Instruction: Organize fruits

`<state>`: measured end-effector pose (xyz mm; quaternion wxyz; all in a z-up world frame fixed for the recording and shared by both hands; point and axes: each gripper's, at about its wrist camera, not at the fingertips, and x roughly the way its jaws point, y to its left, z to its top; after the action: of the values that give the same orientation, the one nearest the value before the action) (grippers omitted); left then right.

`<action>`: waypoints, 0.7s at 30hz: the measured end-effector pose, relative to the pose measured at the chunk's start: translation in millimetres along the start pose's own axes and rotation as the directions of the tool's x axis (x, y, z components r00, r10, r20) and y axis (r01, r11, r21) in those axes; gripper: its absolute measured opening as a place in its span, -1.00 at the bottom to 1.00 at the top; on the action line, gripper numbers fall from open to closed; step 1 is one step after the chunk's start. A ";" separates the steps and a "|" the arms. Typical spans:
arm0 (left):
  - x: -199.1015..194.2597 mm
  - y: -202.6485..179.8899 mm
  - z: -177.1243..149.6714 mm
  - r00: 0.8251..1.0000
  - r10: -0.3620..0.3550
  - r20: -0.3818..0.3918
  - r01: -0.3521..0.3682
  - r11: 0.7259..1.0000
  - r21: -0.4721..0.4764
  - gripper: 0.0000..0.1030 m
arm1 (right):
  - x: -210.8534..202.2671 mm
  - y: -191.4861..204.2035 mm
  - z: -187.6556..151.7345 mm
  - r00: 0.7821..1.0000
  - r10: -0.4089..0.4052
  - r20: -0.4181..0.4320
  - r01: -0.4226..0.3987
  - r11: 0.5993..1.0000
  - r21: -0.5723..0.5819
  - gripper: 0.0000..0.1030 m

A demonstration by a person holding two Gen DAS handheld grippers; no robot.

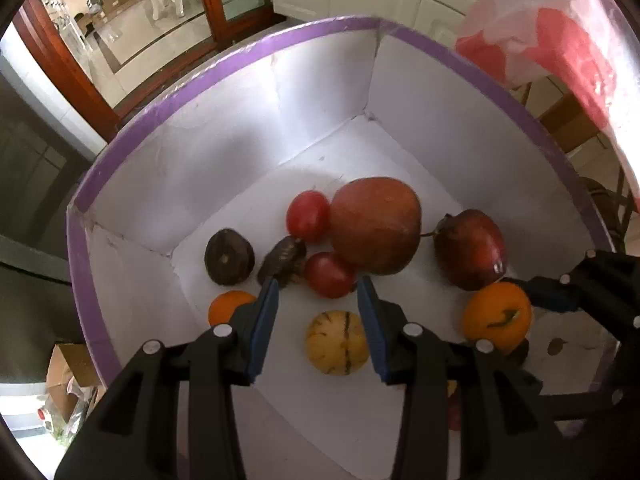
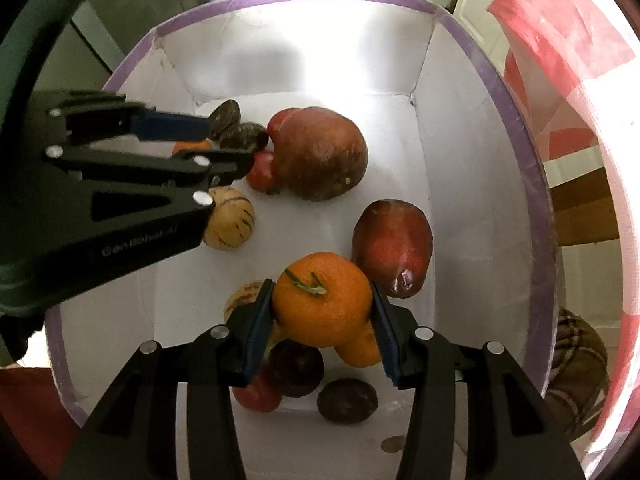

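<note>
White box: cardboard box point(image 1: 224, 136) w/ purple-taped rim, white inside, holds all fruit; both grippers reach into it.
R gripper: right gripper point(image 2: 322, 312) jaws partly closed, blue pads pressed on both sides of an orange point(image 2: 322, 300), green stem up. Orange sits above box floor, over other fruit.
L gripper: left gripper point(image 1: 318, 292) jaws spread wide, nothing between pads; tips hang over floor, a yellow striped melon point(image 1: 337, 342) below the gap, not touched.
Left-wrist view, far side: big reddish mango point(image 1: 376, 224) mid-floor; 2 red tomatoes, one point(image 1: 308, 216) touching its left side, other point(image 1: 330, 274) at its lower left. Dark round fruit point(image 1: 229, 256) nr left wall, wrinkled dark fruit point(image 1: 282, 260) just beside it. Second orange point(image 1: 228, 306) partly hidden behind L finger.
Red fruit: dark red apple-like fruit point(image 2: 394, 246) right of mango, nr right wall, just beside held orange.
Under R gripper: another orange point(image 2: 360, 346), dark purple round fruit point(image 2: 296, 368), second dark one point(image 2: 347, 400), red fruit point(image 2: 258, 396), 2nd striped melon point(image 2: 244, 298) mostly hidden by L finger of R gripper.
Outside box: pink/white cloth point(image 2: 572, 92) to the right.
</note>
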<state>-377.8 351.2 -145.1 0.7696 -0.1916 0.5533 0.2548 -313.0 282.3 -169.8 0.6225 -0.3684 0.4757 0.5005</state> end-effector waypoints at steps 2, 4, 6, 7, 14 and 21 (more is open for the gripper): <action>-1.3 -0.6 1.6 1.000 -0.004 -0.003 0.004 1.000 -0.009 -0.04 | -2.6 -2.4 -0.9 1.000 0.009 0.005 -0.009 1.000 0.008 -0.08; -6.4 1.2 3.5 1.000 -0.011 0.017 0.011 1.000 -0.027 0.06 | -14.5 -9.1 -0.4 0.999 0.008 0.040 -0.009 1.000 0.022 -0.04; -21.8 6.8 7.6 0.996 -0.020 0.085 0.025 0.998 -0.063 0.16 | -31.8 -18.1 1.4 0.996 -0.005 0.085 0.003 1.000 0.030 0.12; -32.9 8.5 9.7 0.990 -0.017 0.138 0.028 0.997 -0.072 0.20 | -37.4 -19.8 0.8 0.995 -0.011 0.099 0.008 0.999 0.032 0.24; -143.5 11.3 10.1 0.802 0.029 0.597 0.028 0.996 -0.087 0.97 | -126.9 -17.7 5.0 0.969 -0.101 0.227 0.115 0.992 -0.047 0.65; -158.0 -1.9 18.9 0.850 0.072 0.523 -0.016 0.994 -0.111 0.97 | -163.6 -20.9 -29.1 0.963 -0.021 0.268 0.022 1.000 -0.001 0.69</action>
<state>-403.2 332.1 10.9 0.8746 -0.1411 0.3124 0.3429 -306.8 205.8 -21.0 0.6856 -0.3041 0.3821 0.5398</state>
